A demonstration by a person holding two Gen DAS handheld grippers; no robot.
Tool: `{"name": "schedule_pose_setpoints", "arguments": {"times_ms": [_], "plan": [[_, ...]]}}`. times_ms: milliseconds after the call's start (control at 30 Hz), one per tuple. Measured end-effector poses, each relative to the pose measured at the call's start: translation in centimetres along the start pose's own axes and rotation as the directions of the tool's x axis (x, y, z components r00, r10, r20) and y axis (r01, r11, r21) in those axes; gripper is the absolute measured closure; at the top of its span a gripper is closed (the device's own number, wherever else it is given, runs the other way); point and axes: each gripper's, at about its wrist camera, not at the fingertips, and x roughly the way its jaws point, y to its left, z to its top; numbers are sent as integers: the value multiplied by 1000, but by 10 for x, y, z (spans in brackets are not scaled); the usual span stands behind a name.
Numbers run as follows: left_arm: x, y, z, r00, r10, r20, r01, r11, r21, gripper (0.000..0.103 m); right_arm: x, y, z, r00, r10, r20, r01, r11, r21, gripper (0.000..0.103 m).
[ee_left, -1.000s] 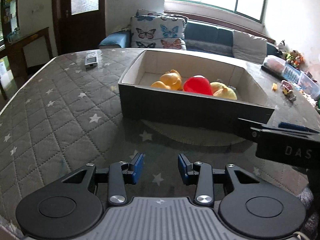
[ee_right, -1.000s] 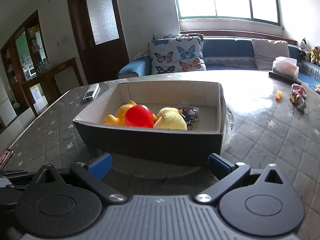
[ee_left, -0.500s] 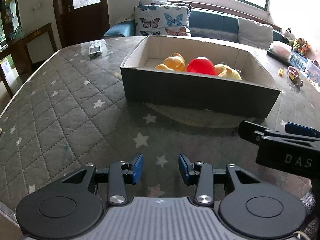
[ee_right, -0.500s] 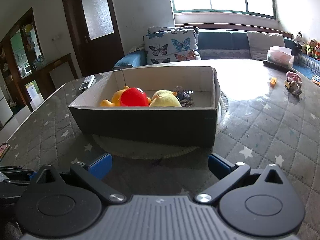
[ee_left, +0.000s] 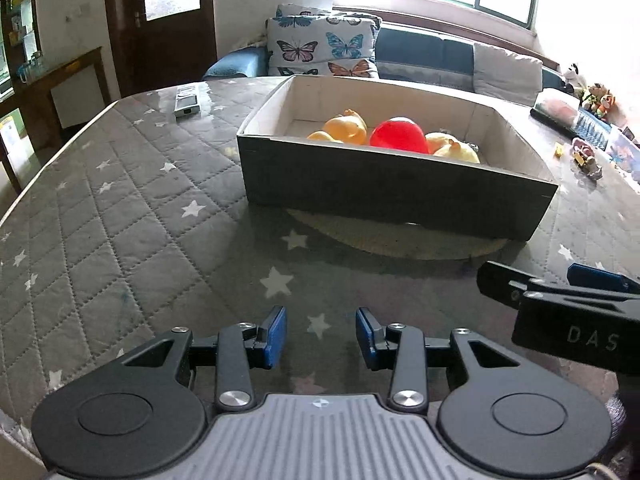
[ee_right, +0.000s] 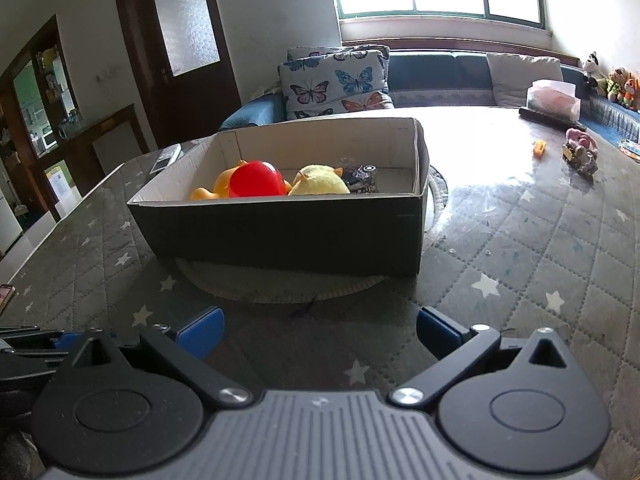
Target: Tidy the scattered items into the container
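A dark cardboard box (ee_left: pixel 392 192) (ee_right: pixel 288 232) stands on the quilted table. It holds an orange duck (ee_left: pixel 346 126), a red ball (ee_right: pixel 256 179), a yellow plush toy (ee_right: pixel 320 180) and a small dark item (ee_right: pixel 362 178). My left gripper (ee_left: pixel 321 336) hovers over bare tabletop in front of the box; its jaws are closing slightly with nothing between them. My right gripper (ee_right: pixel 319 332) stands wide open beside it, also short of the box and holding nothing. Each gripper shows at the edge of the other's view.
A round mat (ee_left: pixel 400 236) lies under the box. A remote (ee_left: pixel 187 100) rests at the far left. Small toys (ee_right: pixel 580 152), an orange piece (ee_right: pixel 540 148) and a tissue box (ee_right: pixel 554 98) sit at the far right. A phone (ee_right: pixel 5 294) lies at the left table edge.
Both grippers have drawn back slightly from the box, which now looks a little farther off. Nothing was picked up or dropped.
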Motion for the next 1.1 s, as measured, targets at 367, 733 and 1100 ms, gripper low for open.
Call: {"name": "schedule_pose_setpoints", "arguments": {"times_ms": [367, 733, 1100], "plan": [[3, -2, 4, 1000, 3, 5, -3, 1000, 5, 63, 5, 2, 1, 1000, -13, -12, 13, 1000, -10, 0], [8, -1, 8, 1000, -4, 0, 4, 1000, 2, 63, 9, 3, 3, 1000, -14, -18, 13, 1000, -20, 0], [13, -1, 12, 1000, 5, -3, -5, 1000, 0, 62, 14, 5, 5, 1000, -13, -24, 13, 1000, -29, 0]]}}
